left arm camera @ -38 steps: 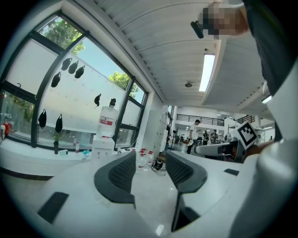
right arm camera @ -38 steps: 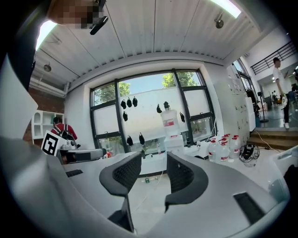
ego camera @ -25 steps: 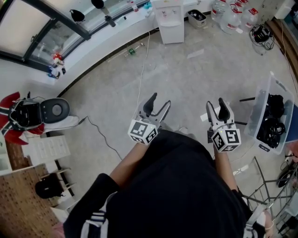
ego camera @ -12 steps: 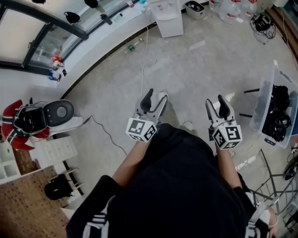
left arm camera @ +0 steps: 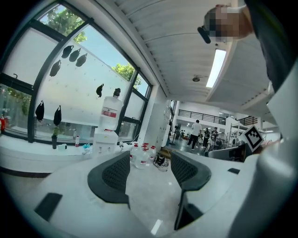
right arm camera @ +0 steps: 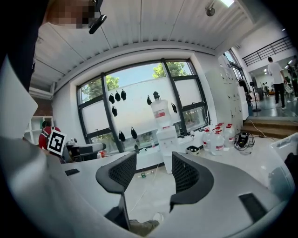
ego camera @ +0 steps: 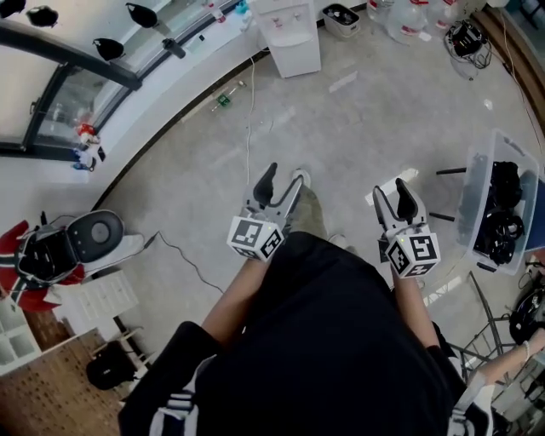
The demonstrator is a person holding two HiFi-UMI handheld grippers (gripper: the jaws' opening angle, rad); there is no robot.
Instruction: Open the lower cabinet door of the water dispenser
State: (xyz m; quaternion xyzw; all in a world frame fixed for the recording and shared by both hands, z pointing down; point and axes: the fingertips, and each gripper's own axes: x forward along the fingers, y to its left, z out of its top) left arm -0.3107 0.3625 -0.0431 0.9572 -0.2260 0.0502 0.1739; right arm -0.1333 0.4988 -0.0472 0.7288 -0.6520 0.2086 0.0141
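The white water dispenser (ego camera: 289, 38) stands far off at the top of the head view, against the curved window ledge, its lower front panel (ego camera: 296, 58) facing me. It carries a clear bottle on top in the left gripper view (left arm camera: 108, 132) and the right gripper view (right arm camera: 164, 135). My left gripper (ego camera: 278, 182) is held out over the floor, open with nothing between its jaws (left arm camera: 149, 168). The right gripper (ego camera: 392, 197) hangs beside it, also open and empty (right arm camera: 152, 171). Both point toward the dispenser, well short of it.
Several water bottles (ego camera: 410, 17) stand right of the dispenser. A clear bin (ego camera: 497, 213) of black cables sits at the right. A white cord (ego camera: 249, 128) trails across the floor, and a black and white device (ego camera: 92, 232) lies at the left. The person's shoe (ego camera: 310, 209) shows between the grippers.
Both grippers have moved forward across the floor toward the dispenser, staying open. The person's shoe has stepped into view between them.
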